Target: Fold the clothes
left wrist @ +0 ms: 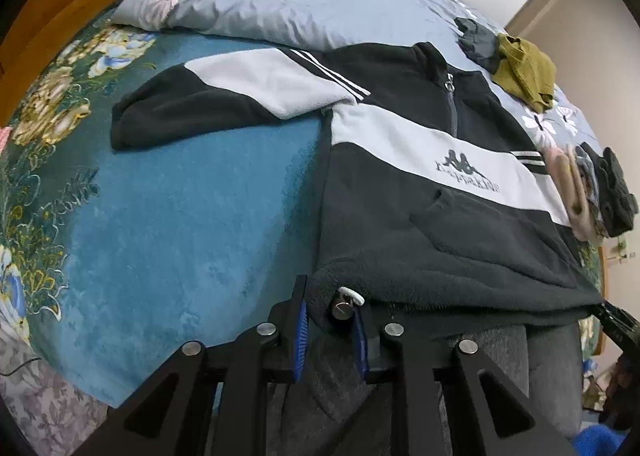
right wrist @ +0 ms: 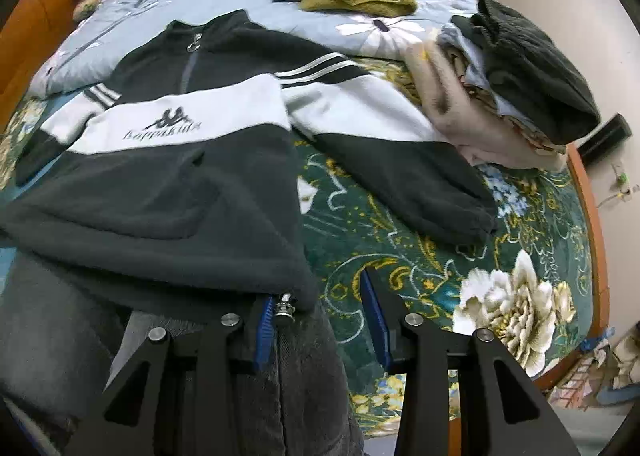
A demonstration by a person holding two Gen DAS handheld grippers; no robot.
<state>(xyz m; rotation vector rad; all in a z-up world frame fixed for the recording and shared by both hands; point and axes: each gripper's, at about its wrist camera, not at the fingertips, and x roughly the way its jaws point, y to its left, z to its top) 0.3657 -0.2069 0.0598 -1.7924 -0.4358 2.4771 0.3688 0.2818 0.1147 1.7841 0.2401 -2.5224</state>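
across the teal floral bedspread point(left wrist: 168, 215) the black-and-white fleece jacket point(right wrist: 168, 159) lies face up, sleeves spread, hem at the near edge beside a stack of folded clothes point(right wrist: 512, 95). the left gripper point(left wrist: 330, 332) has its jaws set around the hem's left corner and toggle, though whether the pads pinch cannot be told; the right gripper point(right wrist: 320, 320) stands open, the right corner against one pad only. close both fully on fleece rather than toggle, then lift the corners evenly so the hem travels straight toward the collar.
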